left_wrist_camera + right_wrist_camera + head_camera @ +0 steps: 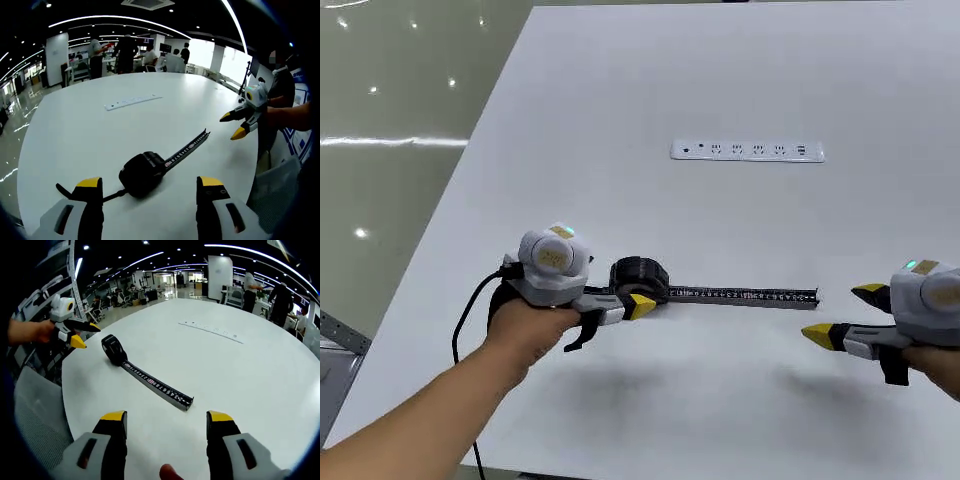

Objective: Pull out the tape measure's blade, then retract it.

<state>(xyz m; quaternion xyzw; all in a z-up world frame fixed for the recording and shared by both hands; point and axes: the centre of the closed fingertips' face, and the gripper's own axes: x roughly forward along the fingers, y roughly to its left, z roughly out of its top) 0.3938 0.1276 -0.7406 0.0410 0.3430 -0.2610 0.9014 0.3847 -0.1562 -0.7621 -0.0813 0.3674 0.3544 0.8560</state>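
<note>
Pull-out looks done: blade lies extended on table from tape measure just ahead of left gripper, right gripper near blade tip, both jaws apart, empty; retraction apparently remains.

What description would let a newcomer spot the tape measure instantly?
On the large white table, look near the front edge, ahead of the left gripper. The black round-cased tape measure lies there, its dark numbered blade pulled out flat, unlike the flat white power strip farther back.
</note>
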